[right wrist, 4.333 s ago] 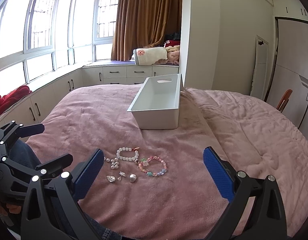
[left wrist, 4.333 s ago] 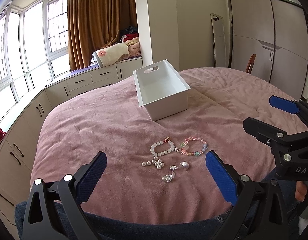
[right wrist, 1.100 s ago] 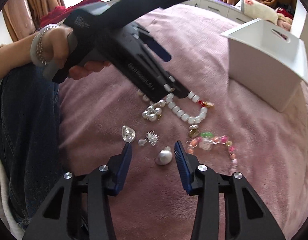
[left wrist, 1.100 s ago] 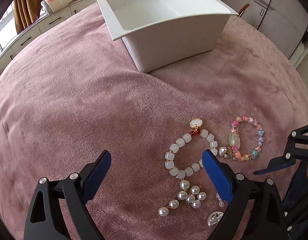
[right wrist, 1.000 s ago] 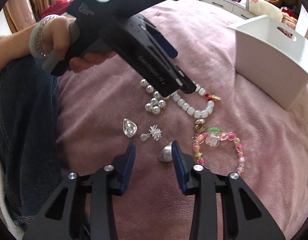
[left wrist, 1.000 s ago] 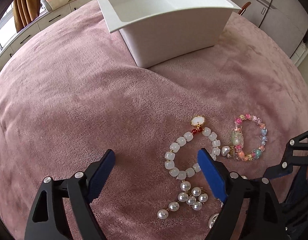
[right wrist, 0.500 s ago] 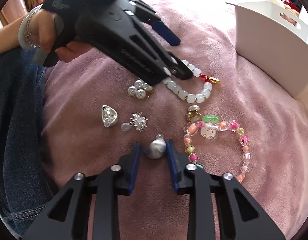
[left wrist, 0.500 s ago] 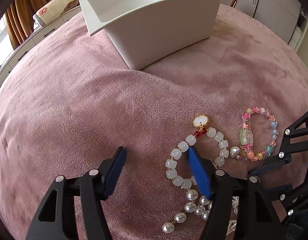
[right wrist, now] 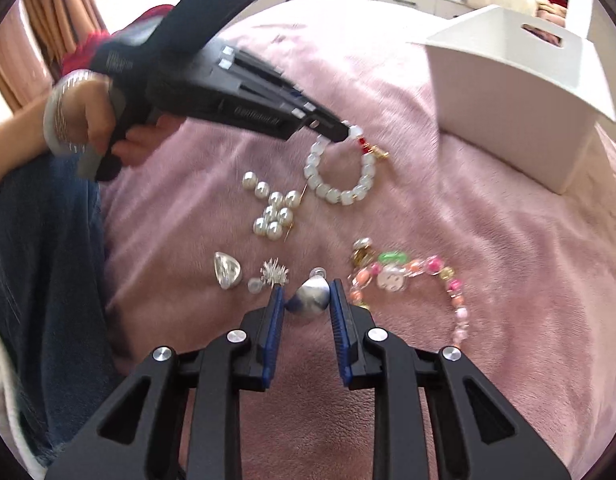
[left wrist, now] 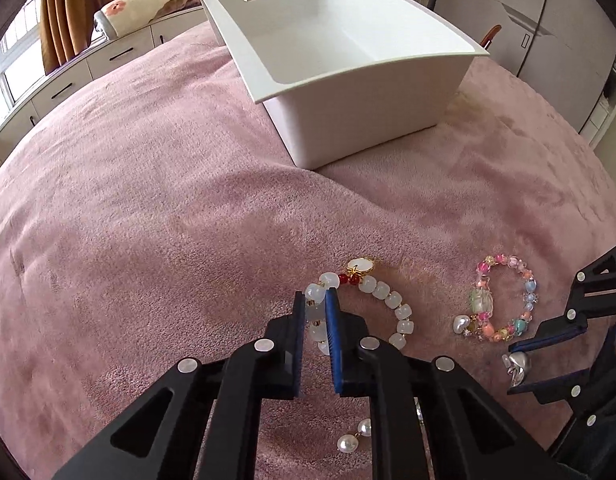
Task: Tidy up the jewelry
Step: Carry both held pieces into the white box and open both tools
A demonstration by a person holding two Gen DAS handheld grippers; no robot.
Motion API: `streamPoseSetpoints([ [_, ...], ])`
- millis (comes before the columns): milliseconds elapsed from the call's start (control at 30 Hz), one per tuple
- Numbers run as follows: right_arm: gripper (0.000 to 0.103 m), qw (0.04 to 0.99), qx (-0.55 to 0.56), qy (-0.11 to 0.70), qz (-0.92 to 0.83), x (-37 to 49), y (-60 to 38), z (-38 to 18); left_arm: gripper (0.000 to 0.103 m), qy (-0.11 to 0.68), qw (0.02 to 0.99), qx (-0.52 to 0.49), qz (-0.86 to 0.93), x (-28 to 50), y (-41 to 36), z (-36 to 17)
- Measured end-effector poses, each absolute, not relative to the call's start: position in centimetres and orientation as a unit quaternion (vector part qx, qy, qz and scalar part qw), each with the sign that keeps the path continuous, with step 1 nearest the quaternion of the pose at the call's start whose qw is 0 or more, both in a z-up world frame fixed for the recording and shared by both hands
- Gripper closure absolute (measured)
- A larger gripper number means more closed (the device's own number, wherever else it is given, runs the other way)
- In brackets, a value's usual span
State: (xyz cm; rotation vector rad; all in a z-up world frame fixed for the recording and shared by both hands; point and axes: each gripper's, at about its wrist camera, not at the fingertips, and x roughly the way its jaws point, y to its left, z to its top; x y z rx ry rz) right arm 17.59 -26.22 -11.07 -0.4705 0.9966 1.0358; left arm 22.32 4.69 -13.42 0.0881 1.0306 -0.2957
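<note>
My left gripper (left wrist: 315, 306) is shut on the left side of a white bead bracelet (left wrist: 382, 294) with a red and gold charm, on the pink bedspread; it also shows in the right wrist view (right wrist: 340, 196). My right gripper (right wrist: 307, 294) is shut on a silver drop pendant (right wrist: 310, 300), also seen in the left wrist view (left wrist: 518, 364). A colourful bead bracelet (left wrist: 504, 300) lies to the right. A white bin (left wrist: 372, 120) stands beyond, empty.
A pearl cluster (right wrist: 274, 210), a silver heart piece (right wrist: 227, 276) and a small spiky silver charm (right wrist: 274, 274) lie loose on the pink bedspread (left wrist: 148, 220). The person's hand and jeans are at the left of the right wrist view. Cabinets and curtains lie behind.
Both grippers have closed: the left onto the white bead bracelet, the right onto the silver pendant. Both moved forward and down to the jewelry.
</note>
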Motion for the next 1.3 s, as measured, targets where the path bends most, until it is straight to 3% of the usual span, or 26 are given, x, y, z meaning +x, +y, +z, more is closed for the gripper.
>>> streamPoseSetpoints([
  [633, 0.079, 0.823, -0.103, 0.336, 0.446, 21.3, -28.0, -0.8, 0.088, 0.376, 0.914, 0.028, -0.149, 21.3, 2.7, -1.6],
  [967, 0.079, 0.833, -0.067, 0.325, 0.442, 22.3, -30.1, 1.0, 0.088, 0.416, 0.902, 0.031, -0.107, 23.2, 4.3, -5.6],
  [1300, 0.079, 0.865, -0.081, 0.285, 0.406, 27.4, -27.8, 4.7, 0.088, 0.355, 0.924, -0.003, -0.139, 26.1, 3.1, 2.4],
])
